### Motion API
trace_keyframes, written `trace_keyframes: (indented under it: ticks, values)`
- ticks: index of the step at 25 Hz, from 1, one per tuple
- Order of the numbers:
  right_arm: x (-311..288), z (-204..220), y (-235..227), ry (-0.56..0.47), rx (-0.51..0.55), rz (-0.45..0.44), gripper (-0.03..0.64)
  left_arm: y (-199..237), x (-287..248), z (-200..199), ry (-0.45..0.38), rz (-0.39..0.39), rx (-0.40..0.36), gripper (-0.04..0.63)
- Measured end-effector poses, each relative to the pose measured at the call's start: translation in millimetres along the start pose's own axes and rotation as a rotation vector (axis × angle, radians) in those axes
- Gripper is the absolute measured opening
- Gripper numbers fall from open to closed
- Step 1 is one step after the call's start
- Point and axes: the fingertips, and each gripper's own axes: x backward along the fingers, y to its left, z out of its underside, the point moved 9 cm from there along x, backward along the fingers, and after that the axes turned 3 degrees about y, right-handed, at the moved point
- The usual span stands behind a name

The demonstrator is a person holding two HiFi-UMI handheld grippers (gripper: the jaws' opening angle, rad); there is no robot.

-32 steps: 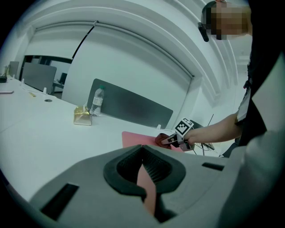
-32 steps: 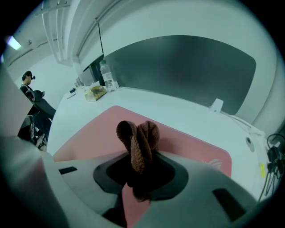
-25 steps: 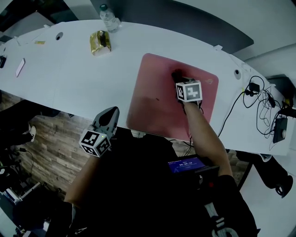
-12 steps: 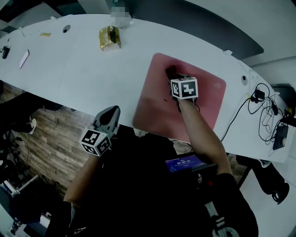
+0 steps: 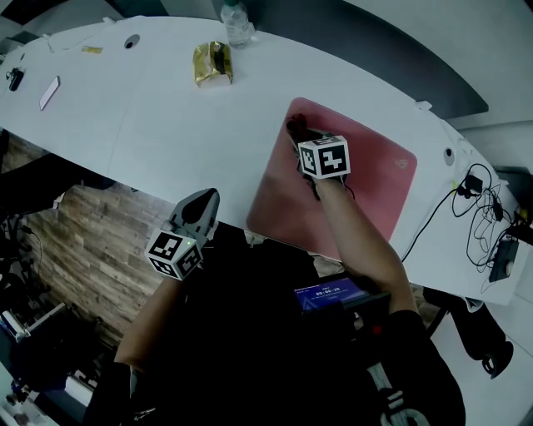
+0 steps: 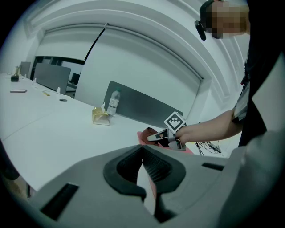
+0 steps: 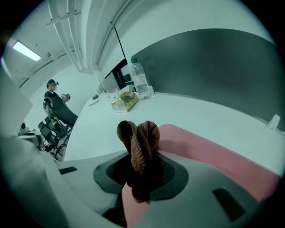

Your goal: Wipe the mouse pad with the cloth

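White curved desk [image 5: 158,125] fills the upper frame. Right gripper [image 5: 298,133] pinches a bunched brown cloth [image 7: 139,144] at the upper-left corner of the pink mouse pad [image 5: 371,195]. Left gripper [image 5: 205,200], jaws pressed together on nothing, hangs off the desk's near edge at lower left, over wood floor [image 5: 92,241]. Gold packet [image 5: 212,63] and water bottle [image 5: 237,23] sit top centre. Cables [image 5: 479,208] trail at far right.

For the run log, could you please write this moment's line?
right gripper shut on cloth | on mouse pad | left gripper shut
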Motion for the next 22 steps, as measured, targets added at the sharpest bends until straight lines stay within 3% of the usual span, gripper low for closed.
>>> trace_keyframes:
  ticks: [9, 13, 18, 22]
  values:
    - [-26, -17, 34, 0.005, 0.057, -0.072, 0.119, 8, 9, 2, -0.003, -0.032, 0.018, 0.008]
    - [-31, -28, 35, -0.039, 0.025, -0.107, 0.118, 13, 10, 2, -0.004, -0.043, 0.020, 0.008]
    - [-33, -55, 11, -0.095, -0.031, -0.056, 0.118, 14, 7, -1, -0.004, -0.038, 0.026, 0.009]
    - [-36, -62, -6, -0.074, -0.051, -0.009, 0.118, 17, 8, -5, -0.006, -0.037, 0.020, 0.009]
